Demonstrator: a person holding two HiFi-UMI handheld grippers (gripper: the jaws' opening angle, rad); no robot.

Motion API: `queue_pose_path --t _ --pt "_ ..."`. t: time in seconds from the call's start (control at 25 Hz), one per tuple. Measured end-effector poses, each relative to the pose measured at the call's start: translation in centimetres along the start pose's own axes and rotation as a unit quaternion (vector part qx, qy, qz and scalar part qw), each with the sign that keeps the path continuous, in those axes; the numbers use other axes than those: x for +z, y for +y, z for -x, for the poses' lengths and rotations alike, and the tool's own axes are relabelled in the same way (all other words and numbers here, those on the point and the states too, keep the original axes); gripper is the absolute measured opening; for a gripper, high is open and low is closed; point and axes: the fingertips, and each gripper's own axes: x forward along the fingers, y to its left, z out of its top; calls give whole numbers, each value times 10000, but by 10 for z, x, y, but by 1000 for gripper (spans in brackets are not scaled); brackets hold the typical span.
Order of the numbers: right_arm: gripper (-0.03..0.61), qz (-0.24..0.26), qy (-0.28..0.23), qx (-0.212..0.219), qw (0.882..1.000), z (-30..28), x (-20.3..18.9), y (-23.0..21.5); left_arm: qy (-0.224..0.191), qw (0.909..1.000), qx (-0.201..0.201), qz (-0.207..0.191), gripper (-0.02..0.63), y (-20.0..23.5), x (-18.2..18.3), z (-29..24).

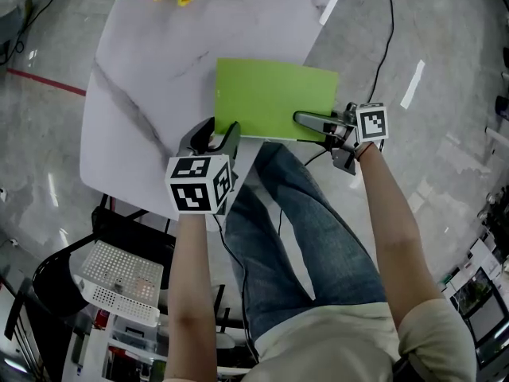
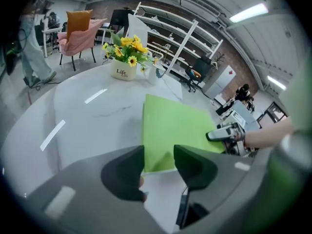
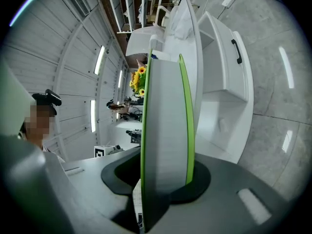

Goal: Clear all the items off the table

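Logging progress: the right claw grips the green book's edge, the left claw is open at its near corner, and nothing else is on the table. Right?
Not quite: a pot of yellow flowers stands at the far end of the table, as the left gripper view shows. The rest holds: right claw gripping the edge of the green book, left claw open at its near corner.

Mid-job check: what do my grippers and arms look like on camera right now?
The left gripper and right gripper are both grey-bodied with dark rounded jaw pads. Each carries a white cube with black square markers: left cube, right cube. Forearms are bare below a pale short sleeve. A thin black cable hangs below the left gripper.
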Motion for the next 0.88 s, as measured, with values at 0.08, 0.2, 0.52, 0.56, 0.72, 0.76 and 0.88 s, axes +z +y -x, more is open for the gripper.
queue_pose_path --t 0.08,0.2,0.52,0.56,0.72,0.76,0.88 --pt "135 30 4 -3 10000 -4 -2 6 -80 9999 53 75 190 3 -1 9" --pt "130 72 -46 -96 9999 -7 -3 13 -219 9995 157 187 164 8 -2 26" --pt "123 262 202 -390 9987 -17 -19 32 -470 9979 281 341 116 9 -10 72" --pt "123 245 227 -394 9987 -19 -22 35 -491 9977 296 364 112 9 -13 78" --pt "121 241 282 -335 9987 -28 -32 52 -581 9965 390 454 95 9 -22 101" --pt "121 264 294 -311 9987 -31 -34 58 -596 9962 420 477 92 9 -24 107" --pt "121 301 362 -273 9985 -38 -41 74 -652 9947 520 593 76 9 -30 127"
